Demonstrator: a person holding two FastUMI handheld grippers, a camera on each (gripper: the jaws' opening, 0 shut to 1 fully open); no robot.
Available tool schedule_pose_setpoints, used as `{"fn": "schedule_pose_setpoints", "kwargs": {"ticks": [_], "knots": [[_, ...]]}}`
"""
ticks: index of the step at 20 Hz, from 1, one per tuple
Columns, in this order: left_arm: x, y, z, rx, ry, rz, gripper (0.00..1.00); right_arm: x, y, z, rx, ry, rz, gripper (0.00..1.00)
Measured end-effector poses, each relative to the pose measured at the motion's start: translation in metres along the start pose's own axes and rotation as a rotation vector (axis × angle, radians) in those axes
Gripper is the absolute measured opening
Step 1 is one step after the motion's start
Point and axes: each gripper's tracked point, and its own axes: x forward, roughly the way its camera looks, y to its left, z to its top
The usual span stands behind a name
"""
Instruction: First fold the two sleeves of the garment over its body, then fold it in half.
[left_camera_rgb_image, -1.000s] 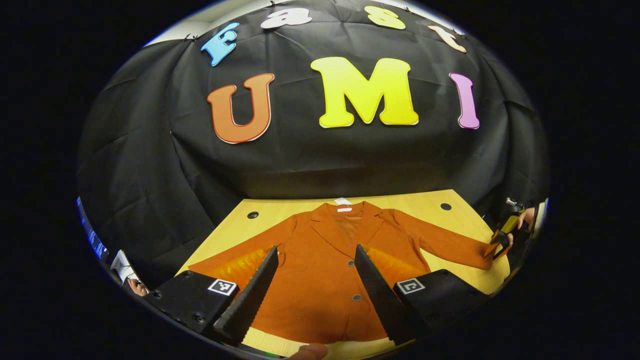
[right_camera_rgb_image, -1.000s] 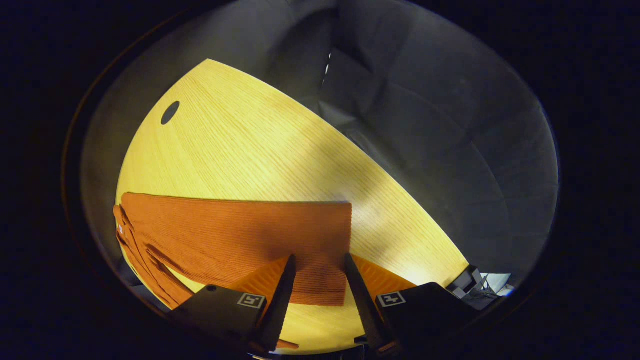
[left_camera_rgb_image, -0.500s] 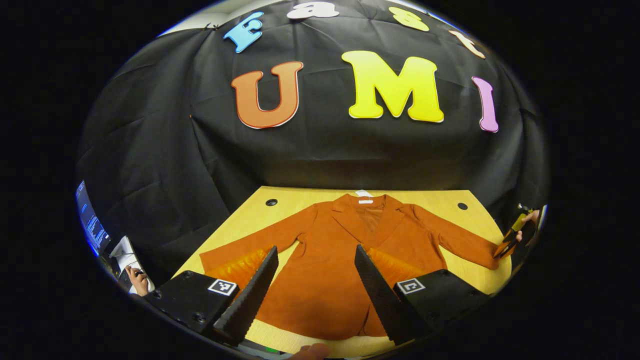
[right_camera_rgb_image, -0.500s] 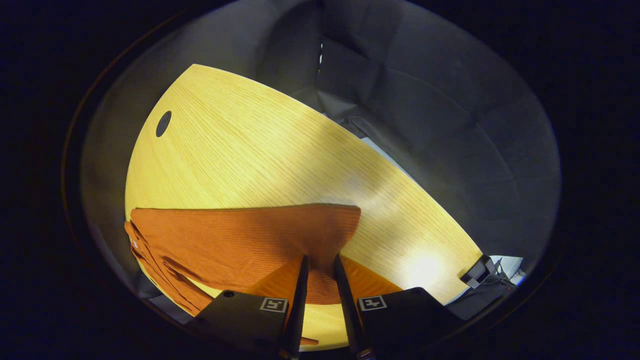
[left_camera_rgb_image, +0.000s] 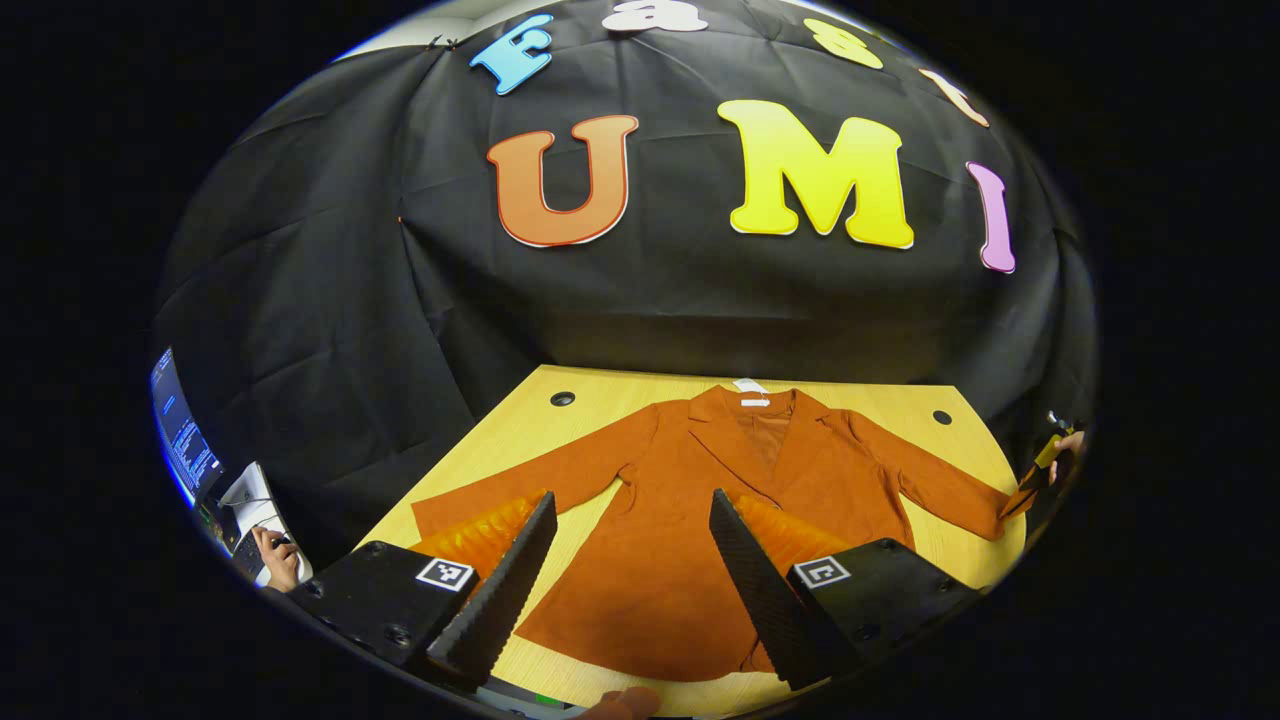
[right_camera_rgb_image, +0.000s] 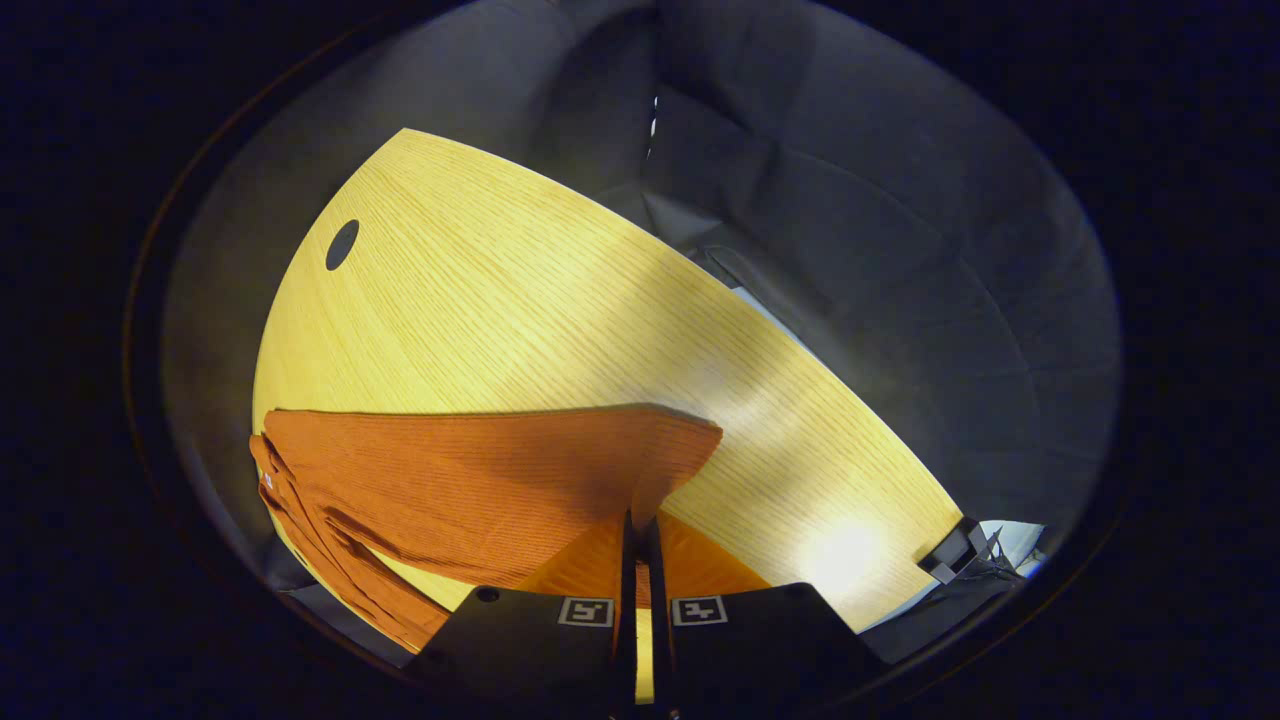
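Observation:
An orange jacket (left_camera_rgb_image: 700, 520) lies face up on the wooden table (left_camera_rgb_image: 600, 410), collar toward the back wall, both sleeves spread out. My left gripper (left_camera_rgb_image: 632, 530) hangs open above the jacket's lower body, nothing between its fingers. In the right gripper view, my right gripper (right_camera_rgb_image: 640, 540) is shut on the cuff of the jacket's right sleeve (right_camera_rgb_image: 480, 470), whose end is pinched and slightly raised off the table. In the left gripper view the right gripper (left_camera_rgb_image: 1040, 470) appears at the far right, at the tip of that sleeve (left_camera_rgb_image: 950, 485). The left sleeve (left_camera_rgb_image: 530, 485) lies flat toward the near left.
The table (right_camera_rgb_image: 520, 310) has round cable holes (right_camera_rgb_image: 341, 244) near its back corners (left_camera_rgb_image: 562, 398). Black cloth walls close in behind and beside it. At the lower left a person's hand (left_camera_rgb_image: 275, 560) rests by a screen (left_camera_rgb_image: 180, 440). White clutter (right_camera_rgb_image: 990, 550) sits past the table's right edge.
My right gripper has closed from open onto the sleeve cuff and gathered it up. The left gripper view has shifted left, the gripper still open.

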Motion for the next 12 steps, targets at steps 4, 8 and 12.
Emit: {"fn": "schedule_pose_setpoints", "kwargs": {"ticks": [4, 8, 12], "knots": [[0.004, 0.008, 0.009, 0.004, -0.032, -0.022, 1.00, -0.042, 0.033, -0.006, -0.044, -0.028, 0.051, 0.06], [0.013, 0.021, 0.007, 0.006, -0.047, -0.048, 1.00, -0.093, 0.107, -0.015, -0.146, -0.103, 0.142, 0.06], [0.021, 0.047, 0.006, -0.015, -0.062, -0.056, 1.00, -0.139, 0.216, -0.060, -0.238, -0.115, 0.279, 0.06]]}}
